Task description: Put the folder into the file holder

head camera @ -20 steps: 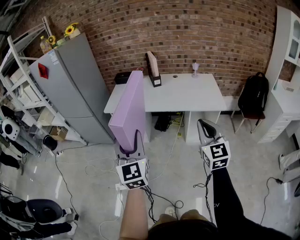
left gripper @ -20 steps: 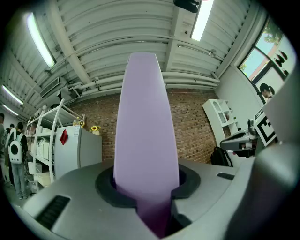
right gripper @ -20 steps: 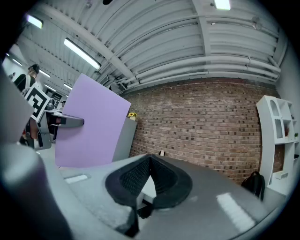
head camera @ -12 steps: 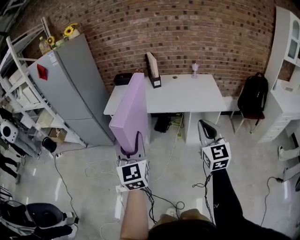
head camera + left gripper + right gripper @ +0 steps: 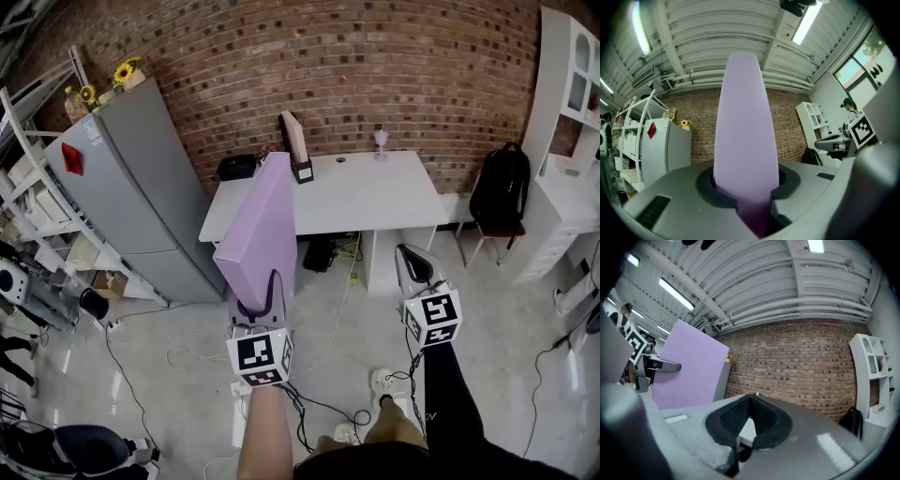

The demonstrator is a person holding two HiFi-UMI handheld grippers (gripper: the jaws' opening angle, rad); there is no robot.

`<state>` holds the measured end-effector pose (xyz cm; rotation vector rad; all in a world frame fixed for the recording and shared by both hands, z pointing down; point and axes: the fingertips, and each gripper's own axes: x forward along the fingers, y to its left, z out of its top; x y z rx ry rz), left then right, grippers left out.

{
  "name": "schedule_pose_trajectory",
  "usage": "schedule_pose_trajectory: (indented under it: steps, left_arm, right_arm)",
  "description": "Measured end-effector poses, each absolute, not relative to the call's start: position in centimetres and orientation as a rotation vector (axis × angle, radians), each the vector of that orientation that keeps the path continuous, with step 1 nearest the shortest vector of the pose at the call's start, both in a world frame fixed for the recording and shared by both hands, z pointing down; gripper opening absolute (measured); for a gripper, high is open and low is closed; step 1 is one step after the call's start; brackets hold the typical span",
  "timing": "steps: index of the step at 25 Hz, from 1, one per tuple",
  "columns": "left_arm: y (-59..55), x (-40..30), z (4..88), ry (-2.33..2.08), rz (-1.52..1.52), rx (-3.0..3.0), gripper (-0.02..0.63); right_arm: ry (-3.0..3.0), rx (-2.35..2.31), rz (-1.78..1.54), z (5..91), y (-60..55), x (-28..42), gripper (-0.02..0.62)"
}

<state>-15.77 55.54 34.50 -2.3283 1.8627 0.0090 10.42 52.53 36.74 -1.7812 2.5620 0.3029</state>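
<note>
Left tongs (image 5: 267, 292) pinch the tall lilac plastic folder (image 5: 261, 230) at its near edge; it looks stiff and light. Right tongs (image 5: 412, 264) are pressed together.

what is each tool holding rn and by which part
The left tool grips the purple folder by its near end, jaws pressed on both faces. The right tool holds nothing; its jaws are together.

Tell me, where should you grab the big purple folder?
By its thin bottom edge, coming from below, as the left hand-held gripper does. The purple folder stands nearly upright on edge, so its flat faces meet the jaws squarely and its thin edge fits between them.
</note>
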Motion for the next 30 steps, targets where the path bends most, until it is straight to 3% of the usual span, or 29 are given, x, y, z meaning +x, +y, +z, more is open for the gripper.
schedule_pose_trajectory:
  steps: [20, 30]
  left_arm:
    - [36.7, -10.5, 33.6, 2.02, 0.032, -2.232, 0.141]
    - [31.9, -8.5, 34.2, 2.075, 0.008, -2.209, 0.141]
  right_arm:
    - [2.662, -1.573, 0.283, 35.7, 29.7, 14.4, 0.0]
    - [2.704, -1.497, 0.259, 36.4, 24.1, 15.4, 0.0]
